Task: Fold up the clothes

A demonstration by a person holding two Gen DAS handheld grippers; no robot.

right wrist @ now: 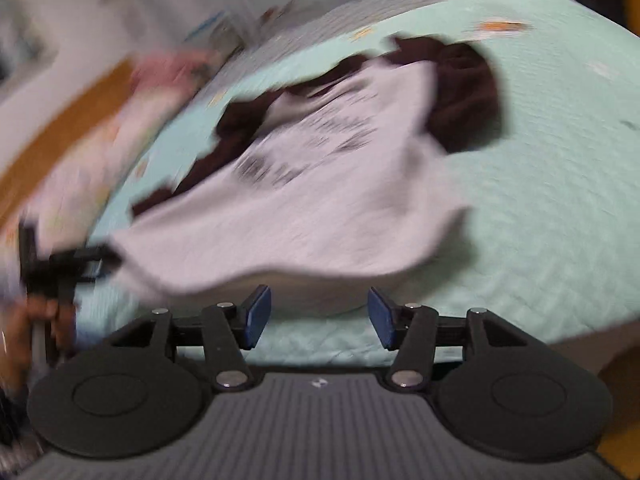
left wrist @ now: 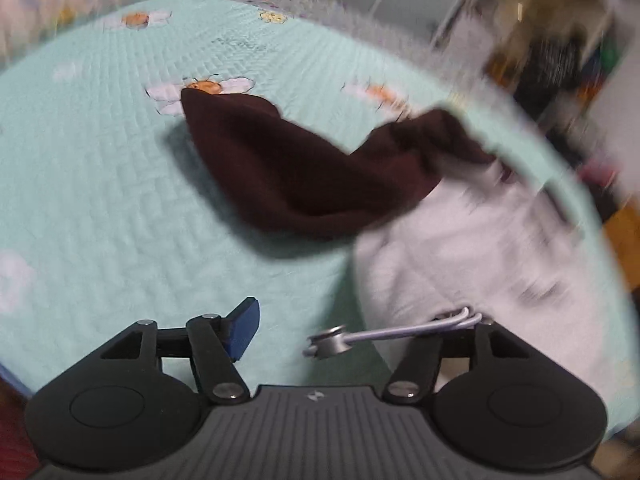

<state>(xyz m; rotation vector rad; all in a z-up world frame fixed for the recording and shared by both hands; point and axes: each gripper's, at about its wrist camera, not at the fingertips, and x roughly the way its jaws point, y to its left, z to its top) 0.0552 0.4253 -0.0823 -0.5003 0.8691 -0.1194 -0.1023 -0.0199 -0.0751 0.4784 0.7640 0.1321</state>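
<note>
In the left wrist view, a dark brown garment (left wrist: 288, 168) lies crumpled across the middle of the frame on a mint green quilt (left wrist: 100, 200) printed with bees and white flowers. A white garment (left wrist: 460, 248) spreads from under its right end towards the lower right. Faint lettering sits on the quilt near the top centre, too blurred to read. The left gripper (left wrist: 340, 332) stands open at the bottom of the frame with nothing between its jaws; only the left blue pad (left wrist: 244, 330) shows, and a silver cord with a metal end (left wrist: 332, 345) hangs across the gap from the right finger.

In the right wrist view, the white garment (right wrist: 304, 200) fills the centre, partly covering the brown one (right wrist: 464, 92). Dark print runs across it, smeared beyond reading. The right gripper (right wrist: 319, 318) is open and empty, both blue pads apart, just below the garment's near edge. At lower left, a hand (right wrist: 36, 320) holds the other gripper.
</note>
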